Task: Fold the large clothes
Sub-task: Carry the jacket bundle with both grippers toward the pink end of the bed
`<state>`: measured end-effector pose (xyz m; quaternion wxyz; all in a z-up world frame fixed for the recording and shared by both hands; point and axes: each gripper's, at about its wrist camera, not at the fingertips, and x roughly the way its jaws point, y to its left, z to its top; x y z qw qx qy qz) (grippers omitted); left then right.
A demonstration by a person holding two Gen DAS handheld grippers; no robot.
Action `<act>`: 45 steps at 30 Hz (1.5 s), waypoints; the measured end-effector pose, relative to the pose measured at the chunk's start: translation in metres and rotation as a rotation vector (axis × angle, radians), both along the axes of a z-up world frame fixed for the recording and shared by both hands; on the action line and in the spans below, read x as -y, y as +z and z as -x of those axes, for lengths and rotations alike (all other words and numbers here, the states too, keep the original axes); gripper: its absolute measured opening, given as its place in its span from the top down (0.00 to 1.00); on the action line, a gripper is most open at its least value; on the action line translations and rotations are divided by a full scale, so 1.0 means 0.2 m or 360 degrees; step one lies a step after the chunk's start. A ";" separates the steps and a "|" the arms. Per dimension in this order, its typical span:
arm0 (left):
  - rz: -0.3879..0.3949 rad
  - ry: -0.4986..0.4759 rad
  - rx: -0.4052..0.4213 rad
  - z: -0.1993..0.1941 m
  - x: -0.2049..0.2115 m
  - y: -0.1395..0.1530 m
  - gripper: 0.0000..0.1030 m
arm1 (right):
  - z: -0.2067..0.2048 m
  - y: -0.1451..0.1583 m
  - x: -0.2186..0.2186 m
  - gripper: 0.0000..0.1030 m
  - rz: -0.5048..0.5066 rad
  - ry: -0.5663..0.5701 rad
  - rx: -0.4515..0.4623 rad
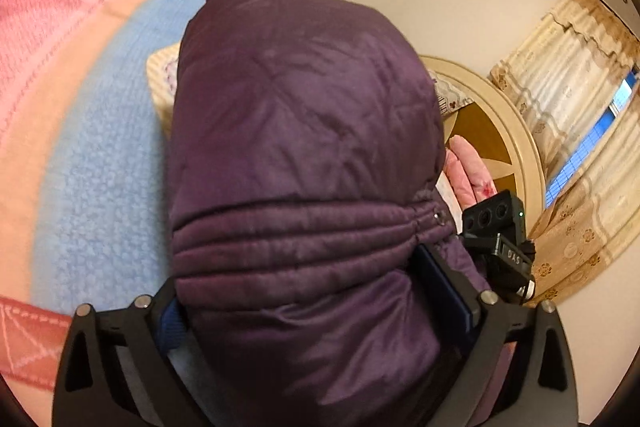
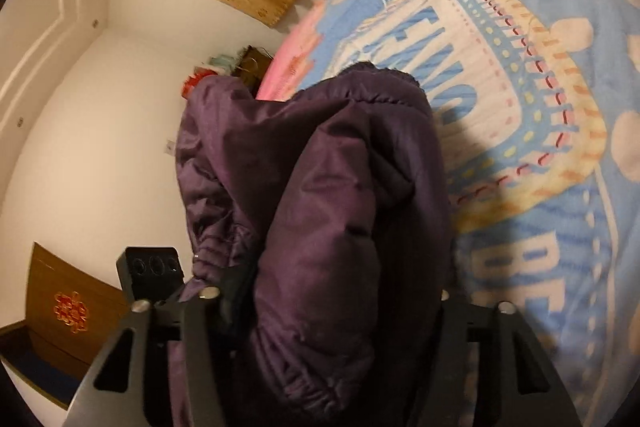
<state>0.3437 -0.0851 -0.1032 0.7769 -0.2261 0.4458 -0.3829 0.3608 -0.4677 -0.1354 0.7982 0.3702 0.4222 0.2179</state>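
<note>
A home bedroom: blanket-covered bed (image 2: 540,107), wooden headboard (image 1: 500,131), floral curtains (image 1: 568,75).

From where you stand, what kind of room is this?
Most likely a bedroom. A blue and pink blanket covers what looks like a bed, a rounded headboard stands beyond it, and patterned curtains hang at a window. A purple padded jacket is being folded there.

Dark purple quilted jacket (image 1: 304,155), puffy and bunched, stitched elastic band across, bulging between both grippers' fingers, raised above the blanket beyond them
</note>
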 end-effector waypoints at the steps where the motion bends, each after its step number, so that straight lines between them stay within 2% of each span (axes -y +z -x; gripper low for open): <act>1: -0.0010 0.0005 0.0025 0.02 0.00 0.02 0.05 | 0.02 0.00 -0.01 0.49 -0.0005 0.0008 0.0012; 9: -0.0073 0.0024 0.0231 0.24 -0.07 0.20 0.06 | 0.24 0.07 -0.17 0.53 -0.0088 0.0107 0.0135; 15: -0.0164 0.0149 0.0296 0.35 -0.24 0.28 0.06 | 0.30 0.14 -0.31 0.53 -0.0149 0.0241 0.0184; 26: -0.0256 0.0408 0.0280 0.50 -0.49 0.31 0.06 | 0.30 0.15 -0.79 0.53 -0.0167 0.0488 0.0167; 45: -0.0234 0.0709 0.0197 0.68 -0.96 0.18 0.06 | 0.11 0.04 -1.55 0.53 -0.0126 0.0823 0.0070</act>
